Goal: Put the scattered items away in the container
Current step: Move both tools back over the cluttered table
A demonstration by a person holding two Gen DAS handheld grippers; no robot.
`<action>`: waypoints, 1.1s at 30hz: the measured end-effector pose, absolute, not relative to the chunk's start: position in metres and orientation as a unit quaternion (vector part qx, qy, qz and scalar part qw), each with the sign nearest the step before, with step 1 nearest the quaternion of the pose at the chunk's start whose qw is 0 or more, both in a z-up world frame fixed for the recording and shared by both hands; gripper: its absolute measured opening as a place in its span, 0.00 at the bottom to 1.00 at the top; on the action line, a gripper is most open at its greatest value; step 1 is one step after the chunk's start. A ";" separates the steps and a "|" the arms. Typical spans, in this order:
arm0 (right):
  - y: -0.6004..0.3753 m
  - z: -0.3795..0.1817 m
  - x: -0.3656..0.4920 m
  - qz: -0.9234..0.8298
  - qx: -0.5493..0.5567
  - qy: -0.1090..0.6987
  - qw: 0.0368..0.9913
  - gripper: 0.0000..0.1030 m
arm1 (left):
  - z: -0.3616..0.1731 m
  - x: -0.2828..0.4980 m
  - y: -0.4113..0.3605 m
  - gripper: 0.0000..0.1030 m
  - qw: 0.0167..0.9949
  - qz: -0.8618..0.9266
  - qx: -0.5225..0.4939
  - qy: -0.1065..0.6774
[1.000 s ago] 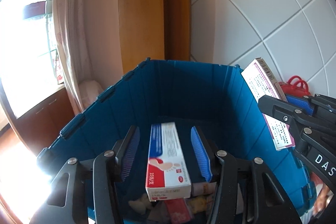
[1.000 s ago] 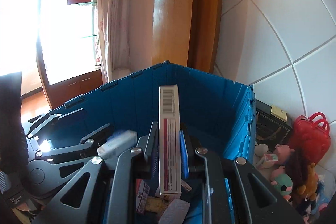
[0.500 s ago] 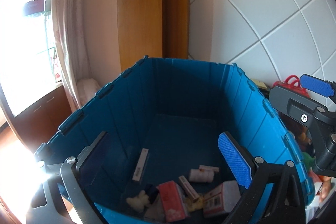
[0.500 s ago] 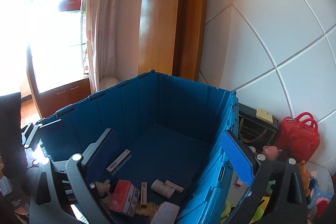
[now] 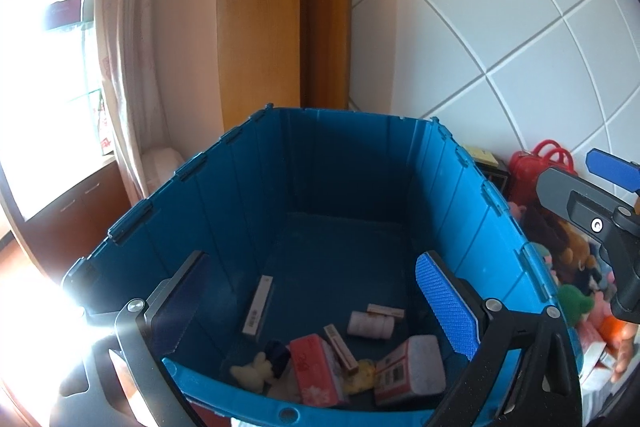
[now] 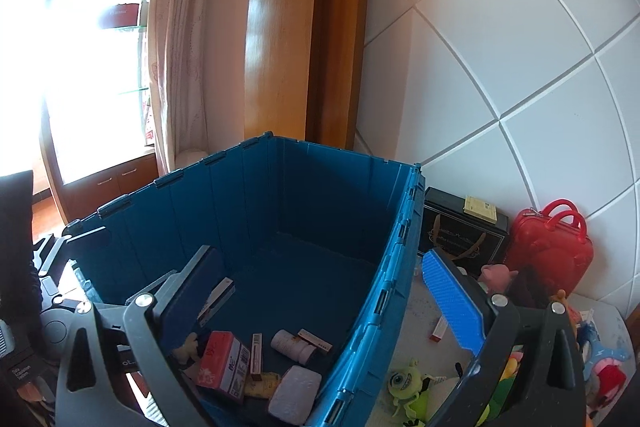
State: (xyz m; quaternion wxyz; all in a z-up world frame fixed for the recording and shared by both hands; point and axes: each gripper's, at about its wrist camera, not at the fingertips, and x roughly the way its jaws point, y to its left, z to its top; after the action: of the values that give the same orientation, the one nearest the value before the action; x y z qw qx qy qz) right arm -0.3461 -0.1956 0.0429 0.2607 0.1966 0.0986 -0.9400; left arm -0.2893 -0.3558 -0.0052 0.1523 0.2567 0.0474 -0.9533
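Blue crate (image 5: 224, 227) fills the centre of both wrist views, lid off, backed against a white tiled wall (image 6: 520, 67) and a wooden panel (image 5: 260, 27).

Left gripper (image 5: 312, 299) is released, jaws spread wide over the crate's near rim, nothing between them. Its left finger is dark and washed out by window glare at lower left; the right blue pad (image 5: 444, 303) is clear.

Right gripper (image 6: 320, 291) is also released and empty. Its left finger sits inside the crate outline, its blue pad (image 6: 452, 299) outside over the crate's right wall. In the left view the right gripper enters at the right edge, mostly cut off.

Items on the crate floor, bunched toward the bottom of frame: pink-red box (image 6: 220, 359), white bottle (image 6: 290, 343) on its side, white pad-like packet (image 6: 294, 393), flat white box (image 5: 258, 303) leaning at the left wall, a slim carton (image 5: 340, 345), and a pale soft toy (image 5: 252, 381) partly hidden by the near rim. Labels too small to read.

Still outside, right of the crate: green one-eyed plush (image 6: 404, 385), red toy suitcase (image 6: 548, 251), black box (image 6: 460, 235), and a small tube (image 6: 438, 331). More plush toys are piled behind the right gripper's body, largely hidden.

A person's dark sleeve (image 6: 16, 247) is cut off at the left edge.
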 end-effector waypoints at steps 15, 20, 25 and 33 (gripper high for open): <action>-0.050 0.046 -0.330 -0.965 0.192 0.054 0.173 1.00 | 0.008 -0.297 -0.223 1.00 0.074 -0.967 0.242 0.011; 0.023 0.039 -0.320 -0.970 0.197 0.039 0.137 1.00 | 0.005 -0.303 -0.155 1.00 0.041 -0.968 0.246 -0.006; 0.101 0.024 -0.316 -0.971 0.217 0.030 0.097 1.00 | -0.006 -0.310 -0.085 1.00 0.008 -0.966 0.257 -0.008; 0.212 -0.010 -0.314 -0.965 0.258 0.016 0.047 1.00 | -0.041 -0.318 0.015 1.00 -0.026 -0.956 0.292 -0.008</action>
State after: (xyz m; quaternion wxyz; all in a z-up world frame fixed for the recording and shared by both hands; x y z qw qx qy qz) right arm -0.3139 0.2117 -0.0096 0.0475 0.2578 0.0158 -0.9649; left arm -0.3176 0.0147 -0.0411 -0.0255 0.2923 -0.0081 -0.9560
